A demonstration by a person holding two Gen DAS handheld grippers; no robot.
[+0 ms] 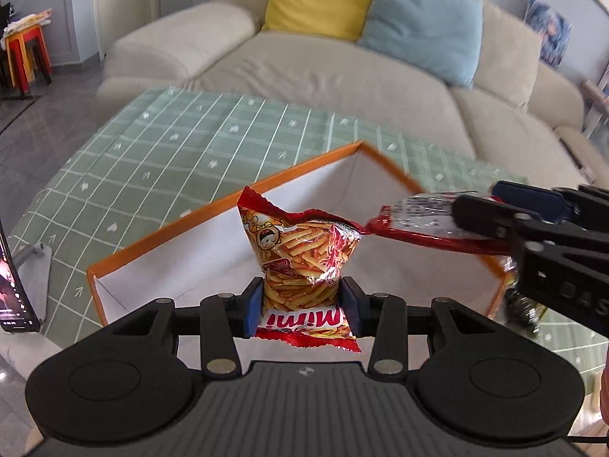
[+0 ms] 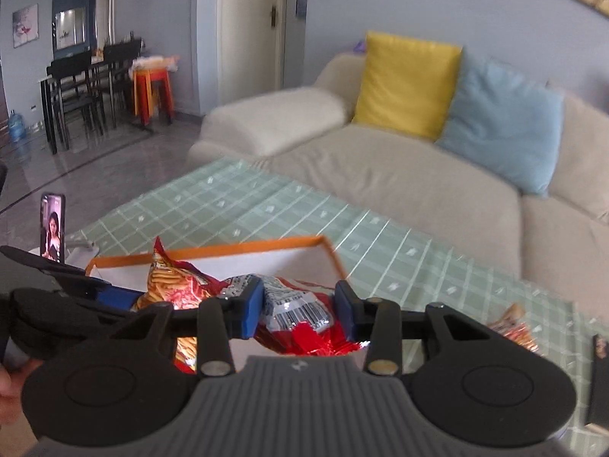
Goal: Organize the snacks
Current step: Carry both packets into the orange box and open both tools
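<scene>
Squeezing the middle of a Mimi snack bag (image 1: 300,262), the left gripper (image 1: 300,302) holds it upright above the white inside of the orange-rimmed box (image 1: 213,209) on the green checked bench (image 1: 171,144). The right gripper (image 2: 298,306) is clamped on a second red packet (image 2: 300,308), barcode side up, over the same box just beside the first bag. Another snack (image 2: 512,327) lies on the bench, to the right.

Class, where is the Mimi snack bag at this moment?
In the left wrist view, the Mimi bag sits centre frame, clamped in the left gripper above the orange-rimmed box.
</scene>
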